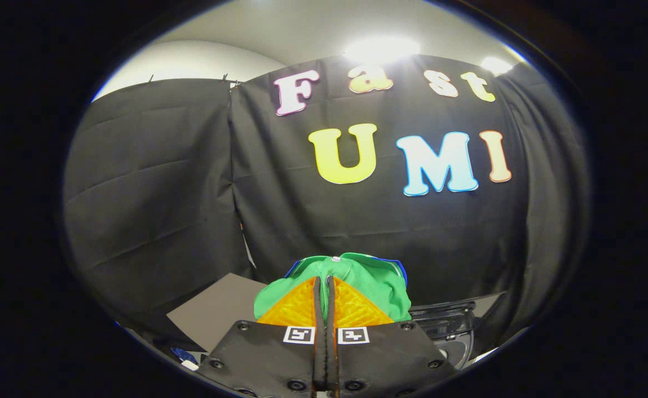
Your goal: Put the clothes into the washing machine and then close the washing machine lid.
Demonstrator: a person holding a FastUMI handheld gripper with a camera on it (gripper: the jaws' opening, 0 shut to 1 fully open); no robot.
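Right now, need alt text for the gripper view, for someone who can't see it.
The gripper is shut on a green garment with blue trim, held up in front of the booth's black cloth wall. Below and beyond the fingers, to one side, is part of a dark washing machine; to the other, a grey panel.

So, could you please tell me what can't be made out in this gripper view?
- Green garment: its lower part is hidden behind the gripper, whose jaws are pressed together on the cloth.
- Washing machine: mostly covered by the garment and gripper body; lid position unclear.
- Grey board: partly hidden.
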